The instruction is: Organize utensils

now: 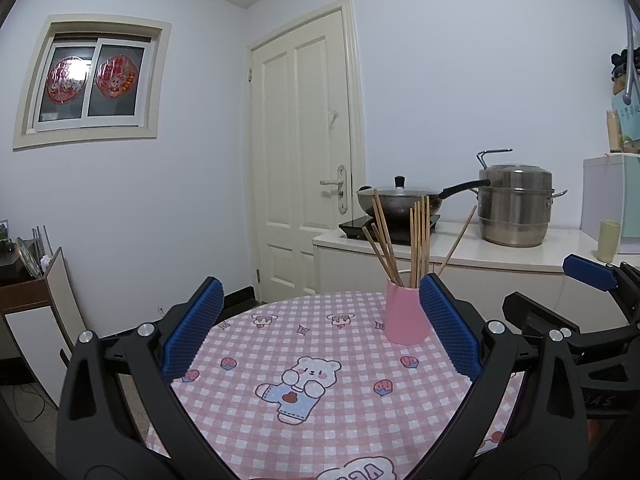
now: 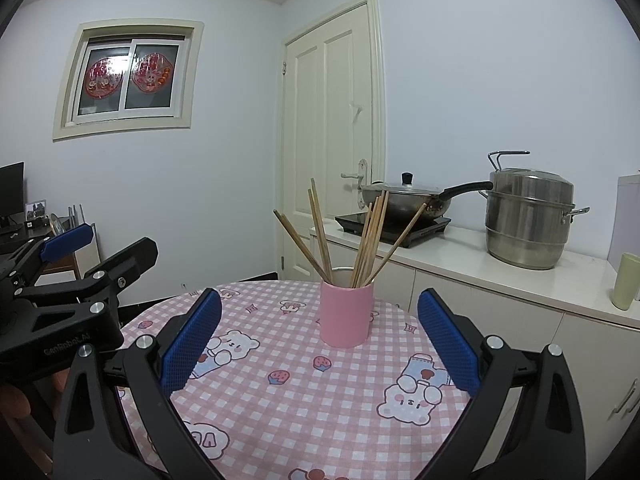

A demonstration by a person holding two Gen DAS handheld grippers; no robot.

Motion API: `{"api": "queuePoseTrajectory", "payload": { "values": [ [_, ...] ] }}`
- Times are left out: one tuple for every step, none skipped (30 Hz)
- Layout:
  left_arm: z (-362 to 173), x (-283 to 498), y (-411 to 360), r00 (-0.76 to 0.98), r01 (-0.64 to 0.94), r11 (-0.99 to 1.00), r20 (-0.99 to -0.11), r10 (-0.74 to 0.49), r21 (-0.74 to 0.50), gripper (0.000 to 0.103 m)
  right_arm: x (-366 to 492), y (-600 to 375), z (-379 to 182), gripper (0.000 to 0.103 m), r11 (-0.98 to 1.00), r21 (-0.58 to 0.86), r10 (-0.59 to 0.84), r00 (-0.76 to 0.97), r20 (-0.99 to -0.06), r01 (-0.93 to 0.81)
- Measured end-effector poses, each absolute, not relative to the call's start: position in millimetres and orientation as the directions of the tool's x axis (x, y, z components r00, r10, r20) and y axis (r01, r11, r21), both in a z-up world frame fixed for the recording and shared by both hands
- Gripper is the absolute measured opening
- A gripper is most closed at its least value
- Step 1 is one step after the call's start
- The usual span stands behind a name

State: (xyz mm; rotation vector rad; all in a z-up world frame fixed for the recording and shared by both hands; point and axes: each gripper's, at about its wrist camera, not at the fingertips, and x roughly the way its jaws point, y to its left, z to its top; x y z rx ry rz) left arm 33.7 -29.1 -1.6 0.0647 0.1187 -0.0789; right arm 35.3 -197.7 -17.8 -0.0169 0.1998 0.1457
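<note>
My left hand-held gripper [image 1: 320, 328] is spread wide, its blue pads [image 1: 196, 326] apart and holding nothing, above the table [image 1: 280, 344] with its pink checked cloth. The pink cup [image 1: 405, 316] stands upright on the cloth ahead of this gripper and toward its right finger, whose pad overlaps the cup's right edge in the left wrist view; I cannot tell whether they touch. The chopsticks [image 1: 420, 236] stand in the cup, fanned out and leaning.

My right hand-held gripper [image 2: 320, 338] is likewise spread wide and empty, over the near part of the table. From it, the cup [image 2: 346, 314] sits straight ahead, between the lines of the two fingers and clear of both pads. The chopsticks [image 2: 362, 240] lean in several directions from the cup's mouth.

The two grippers are side by side: the left one appears at the left edge of the right wrist view, and the right one at the right edge of the left wrist view.

Beyond the table, to the right of both grippers, a counter [image 2: 460, 256] carries a wok [image 2: 404, 200] on a black cooktop [image 2: 394, 226], a steel steamer pot [image 2: 528, 216] and a pale green cup [image 2: 626, 280].
</note>
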Motion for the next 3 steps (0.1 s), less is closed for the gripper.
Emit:
{"api": "queuePoseTrajectory", "payload": {
  "values": [
    [-2.2,34.8,-28.9,0.989,0.082,0.995,-0.124,-0.074,0.060,0.096,35.9,-198.0,-18.6,0.095,0.989,-0.001,0.142,0.969,-0.201,-0.145],
    [-3.4,36.7,-29.1,0.989,0.082,0.995,-0.130,-0.073,0.060,0.096,37.0,-198.1,-19.5,0.095,0.990,0.000,0.141,0.969,-0.205,-0.144],
    [-4.8,39.1,-29.5,0.988,0.082,0.995,-0.138,-0.073,0.060,0.096,38.2,-198.7,-19.8,0.095,0.990,0.000,0.140,0.968,-0.208,-0.143]
  ]
}}
